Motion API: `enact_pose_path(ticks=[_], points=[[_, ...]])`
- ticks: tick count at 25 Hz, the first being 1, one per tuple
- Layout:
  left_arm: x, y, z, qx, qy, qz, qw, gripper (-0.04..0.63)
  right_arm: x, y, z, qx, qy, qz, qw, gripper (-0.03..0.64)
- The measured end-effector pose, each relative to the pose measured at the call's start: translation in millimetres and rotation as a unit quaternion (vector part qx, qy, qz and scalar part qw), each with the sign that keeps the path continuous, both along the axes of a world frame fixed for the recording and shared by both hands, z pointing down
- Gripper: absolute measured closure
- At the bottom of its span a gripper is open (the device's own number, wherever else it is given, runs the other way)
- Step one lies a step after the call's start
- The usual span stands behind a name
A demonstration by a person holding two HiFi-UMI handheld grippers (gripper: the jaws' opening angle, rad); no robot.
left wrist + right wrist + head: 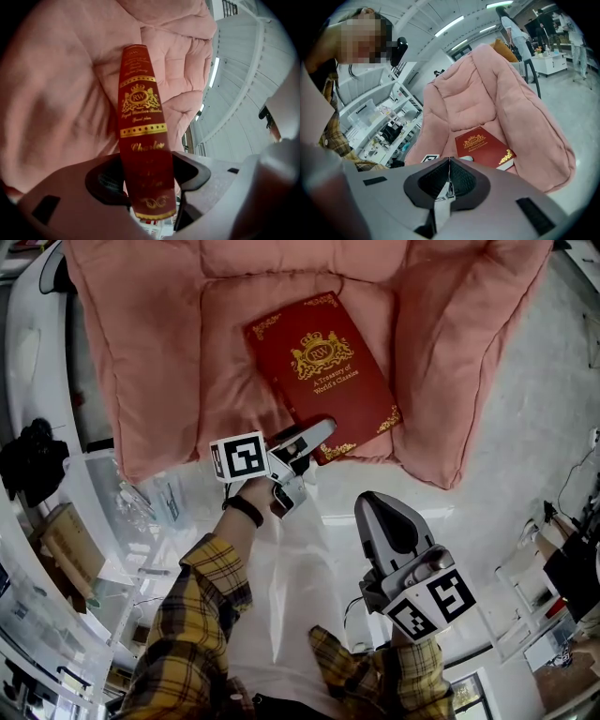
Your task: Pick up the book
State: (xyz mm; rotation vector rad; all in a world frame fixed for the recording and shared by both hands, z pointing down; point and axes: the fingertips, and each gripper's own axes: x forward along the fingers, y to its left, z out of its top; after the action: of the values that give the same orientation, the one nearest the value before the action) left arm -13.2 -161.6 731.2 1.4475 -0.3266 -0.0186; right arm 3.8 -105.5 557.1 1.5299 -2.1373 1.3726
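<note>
Red with gold stamping, the book (319, 371) lies on the seat of the pink armchair (141, 381), its lower spine corner toward the armchair's front edge. Our left gripper (317, 434) has that spine end between its jaws, one over the front cover and one beneath. They are spread wide and, as far as we can judge, press on both covers. Our right gripper (380, 507) hangs in front of the armchair, jaws together with nothing in them.

To lift well, we think we want a deeper, firmer bite first. A corner hold on a heavy book may let it swing or slip, so a slow, level raise seems wise.

Clear boxes (365, 115) stand off the armchair's side; we cannot tell what they hold.
</note>
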Motion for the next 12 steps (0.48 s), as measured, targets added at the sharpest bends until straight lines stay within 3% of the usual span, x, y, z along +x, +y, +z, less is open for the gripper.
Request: enact_pose_path(ticks=[1, 5, 12], points=[[3.2, -7.7, -1.5, 0.005, 0.0, -0.003, 1.0, 0.322, -0.5, -0.2, 0.4, 0.0, 0.0, 0.0, 1.0, 0.598], [11.7, -13.7, -3.8, 0.012, -0.01, 0.025, 0.9996, 0.324, 0.4, 0.2, 0.5, -0.001, 0.0, -0.002, 1.0, 0.598], [3.9, -11.3, -4.9, 0.001, -0.018, 0.017, 0.9997, 0.35, 0.0, -2.2, -2.3, 0.003, 0.005, -0.001, 1.0, 0.598]])
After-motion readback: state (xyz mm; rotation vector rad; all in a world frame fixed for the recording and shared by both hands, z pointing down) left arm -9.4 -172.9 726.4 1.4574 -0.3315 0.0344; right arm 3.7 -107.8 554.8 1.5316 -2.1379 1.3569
